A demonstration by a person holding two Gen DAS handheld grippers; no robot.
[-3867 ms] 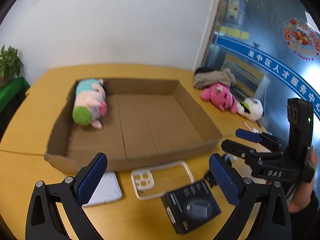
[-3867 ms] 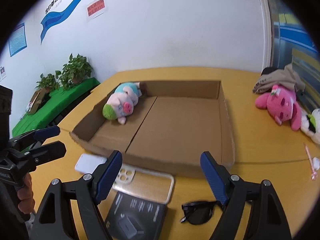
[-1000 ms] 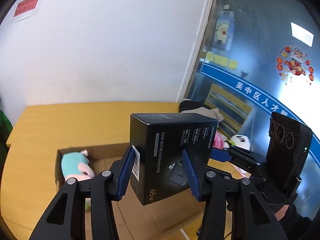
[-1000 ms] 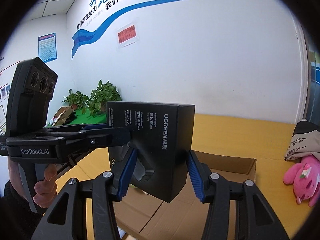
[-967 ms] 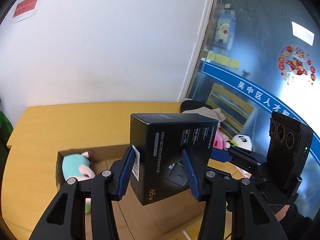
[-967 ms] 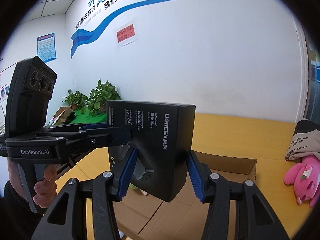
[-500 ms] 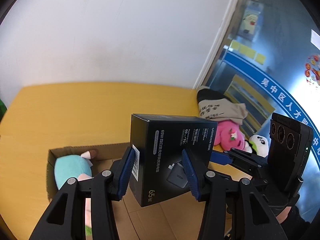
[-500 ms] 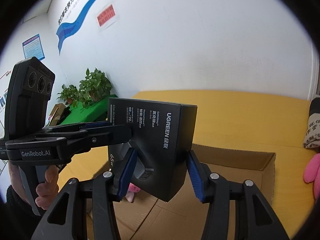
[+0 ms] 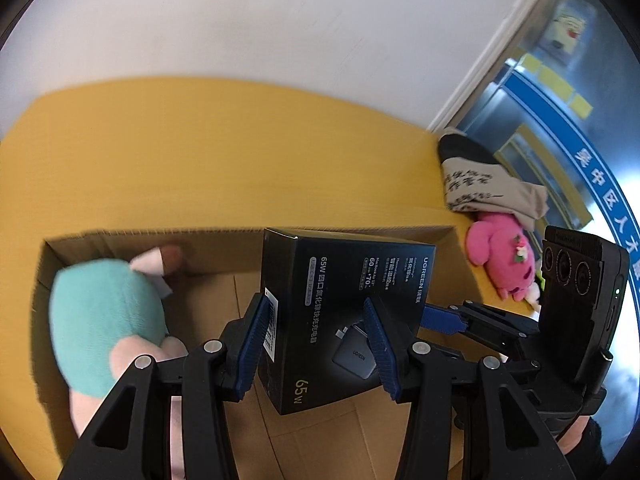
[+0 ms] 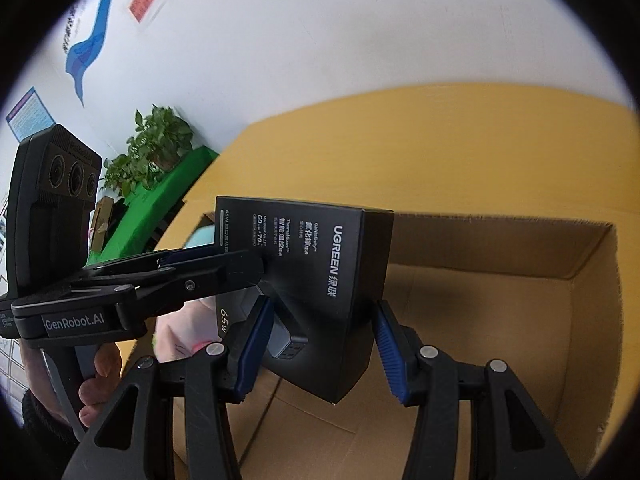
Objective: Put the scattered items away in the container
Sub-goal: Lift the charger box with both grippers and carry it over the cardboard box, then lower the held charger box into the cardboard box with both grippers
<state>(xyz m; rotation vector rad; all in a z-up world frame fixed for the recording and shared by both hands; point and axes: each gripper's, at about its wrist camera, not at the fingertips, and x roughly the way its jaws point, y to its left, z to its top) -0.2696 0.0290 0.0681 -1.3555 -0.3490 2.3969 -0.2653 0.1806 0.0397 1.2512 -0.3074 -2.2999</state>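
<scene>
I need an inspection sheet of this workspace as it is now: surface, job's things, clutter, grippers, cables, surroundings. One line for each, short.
Surface: yellow wooden table, bare behind the box.
Job's things: black rectangular charger carton held above the open brown cardboard box; teal and pink plush pig lies inside the box at one end.
Clutter: pink plush toy and folded beige and black cloth on the table outside the box.
Grippers: left gripper and right gripper both clamp the carton, from different sides.
Cables: nothing seen.
Surroundings: white wall, glass door with blue stripe, green potted plants.
</scene>
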